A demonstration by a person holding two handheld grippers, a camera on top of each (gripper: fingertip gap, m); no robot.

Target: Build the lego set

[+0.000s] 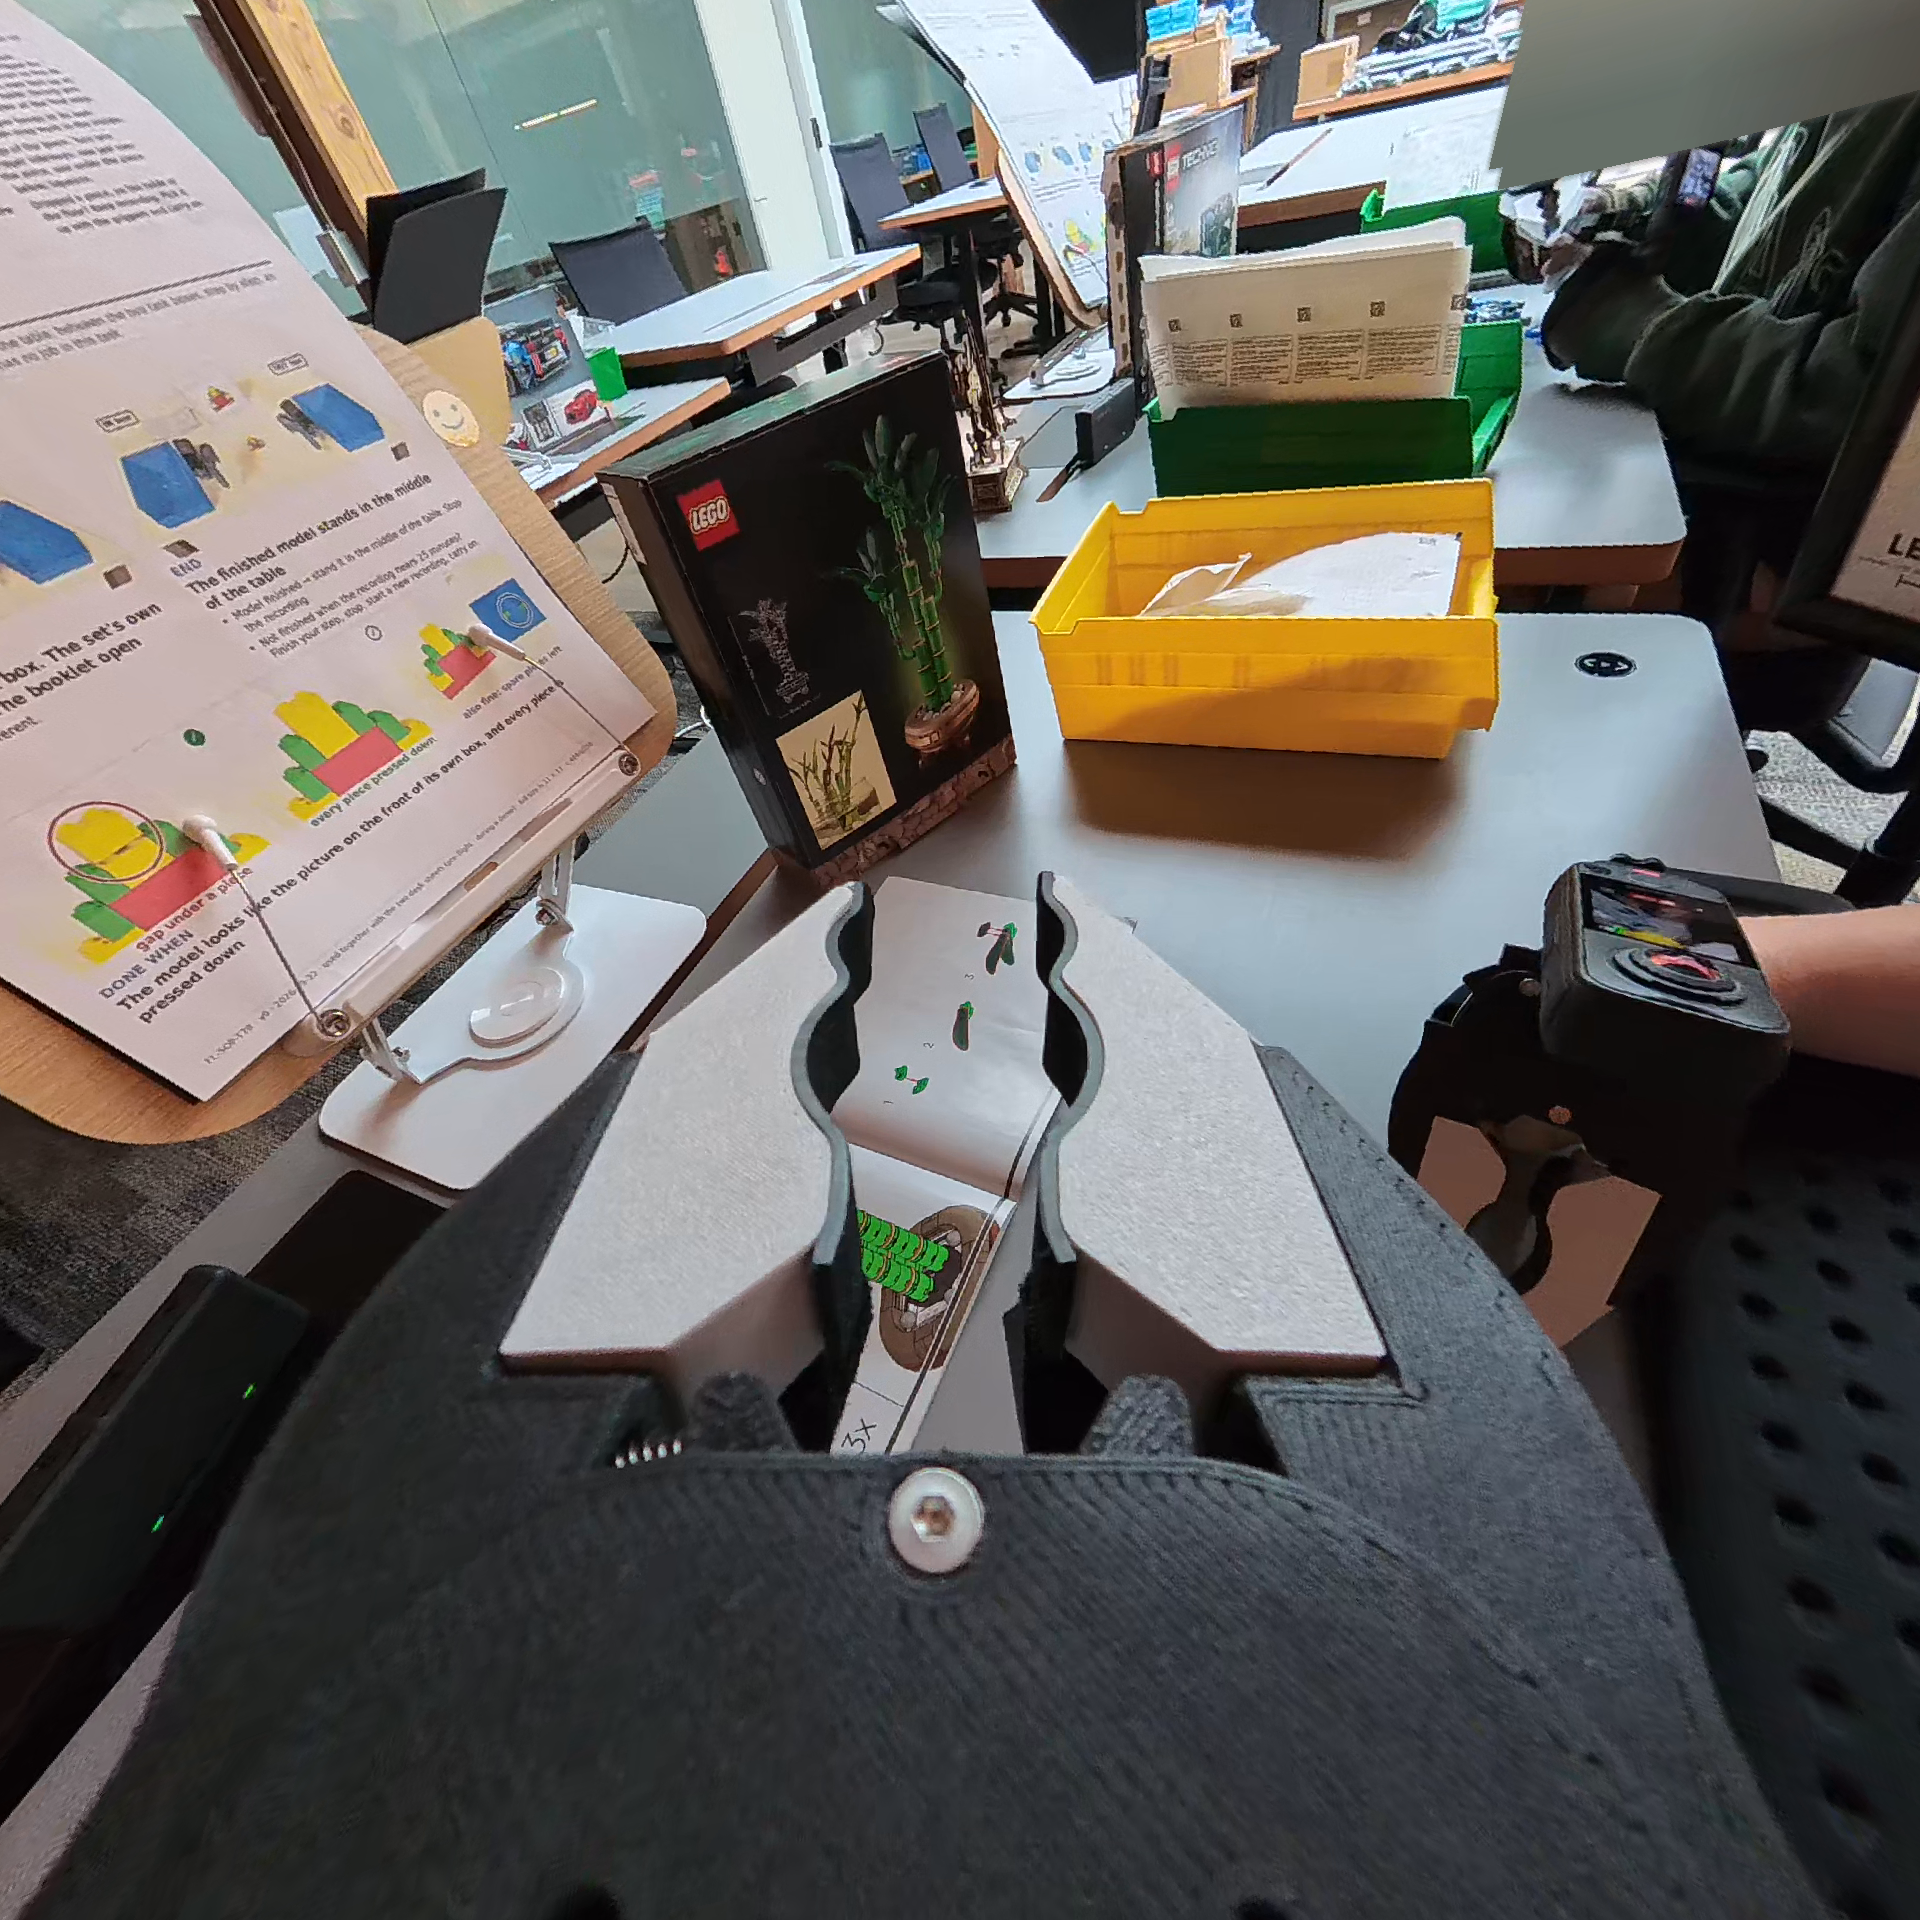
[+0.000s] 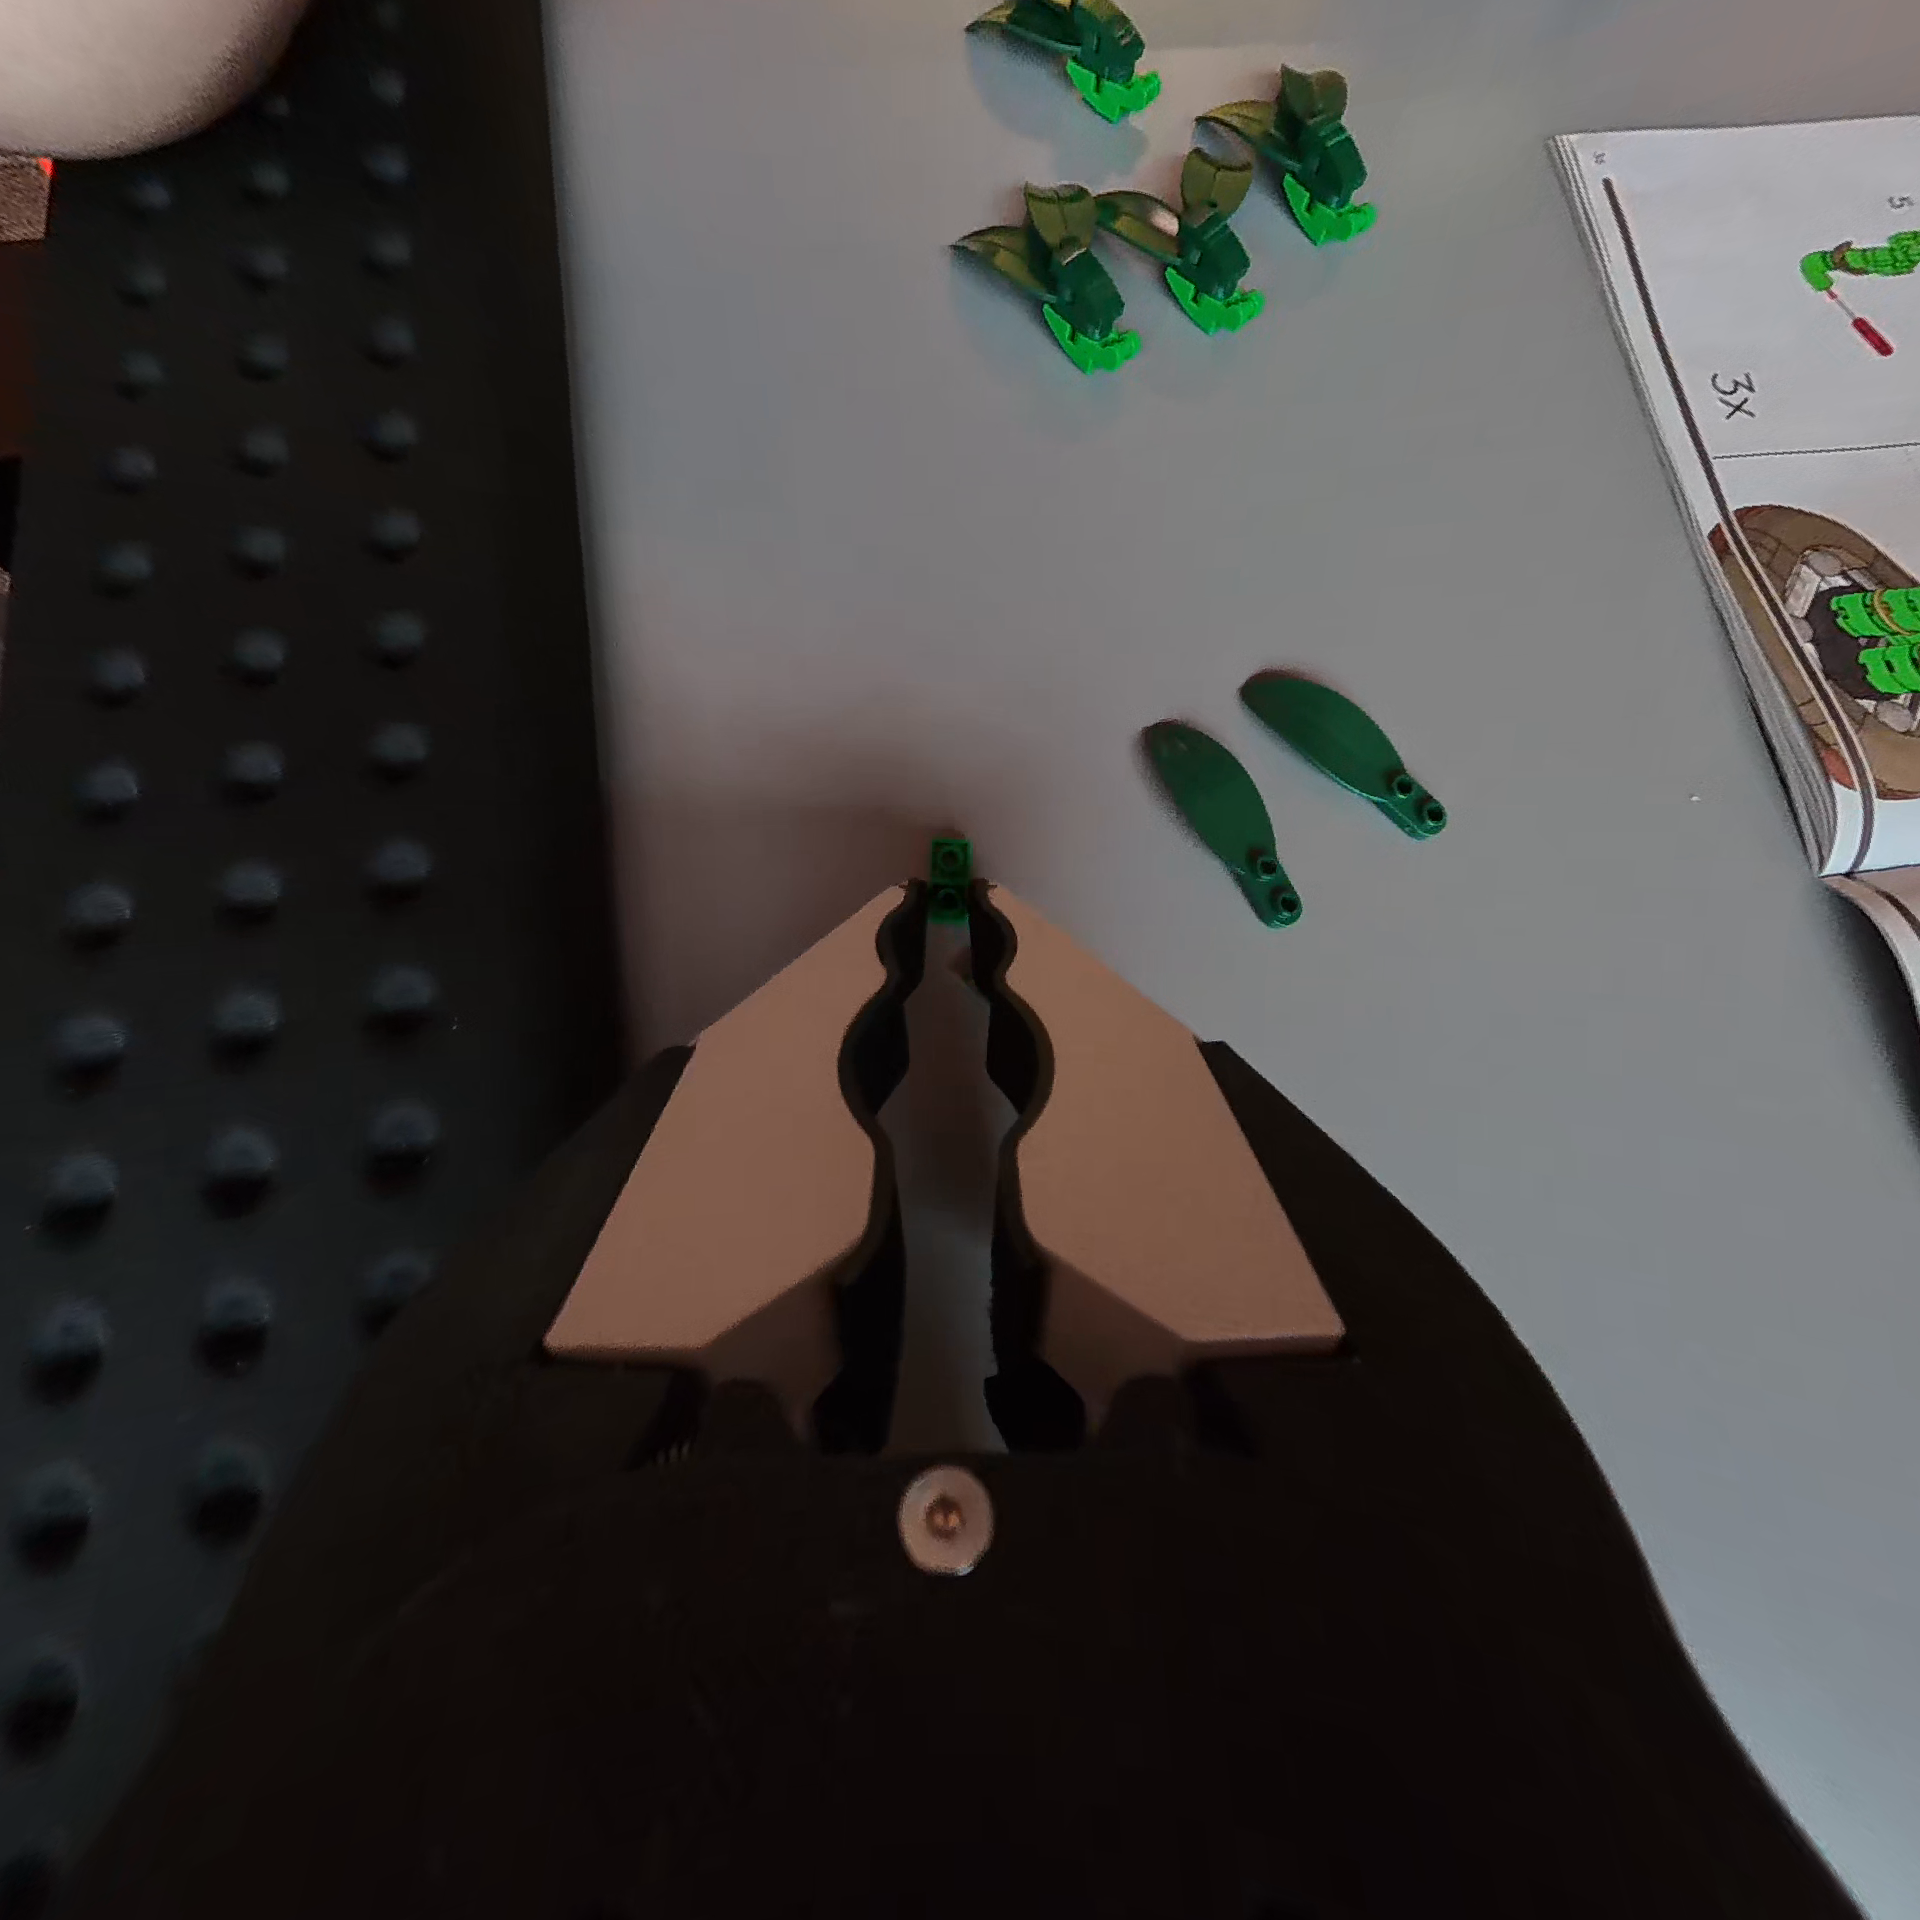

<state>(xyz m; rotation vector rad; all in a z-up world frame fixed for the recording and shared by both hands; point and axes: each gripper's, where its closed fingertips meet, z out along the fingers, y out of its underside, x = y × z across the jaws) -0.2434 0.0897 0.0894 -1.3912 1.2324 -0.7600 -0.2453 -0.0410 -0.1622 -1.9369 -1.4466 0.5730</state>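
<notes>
In the right wrist view my right gripper [image 2: 948, 891] is shut on a small green lego piece [image 2: 950, 868] at its tips, low over the grey table [image 2: 831, 582]. Two dark green leaf pieces [image 2: 1226, 821] [image 2: 1340, 750] lie flat to its right. Several built leaf clusters [image 2: 1081, 281] [image 2: 1205, 249] [image 2: 1314, 156] [image 2: 1081, 52] stand farther ahead. The open instruction booklet [image 2: 1787, 520] lies at the right. In the left wrist view my left gripper [image 1: 951, 914] is open and empty, held above the booklet [image 1: 935, 1122]. The right gripper's body [image 1: 1621, 997] shows at the right there.
A black studded mat [image 2: 249, 727] lies along the left. A black lego box [image 1: 831, 623] stands upright ahead, a yellow bin [image 1: 1268, 634] with paper to its right. An instruction sheet on a stand [image 1: 260, 623] is at the left. A person in a dark green sleeve [image 1: 1766, 312] sits far right. Some 30 cm of space lies between my two pairs of fingers.
</notes>
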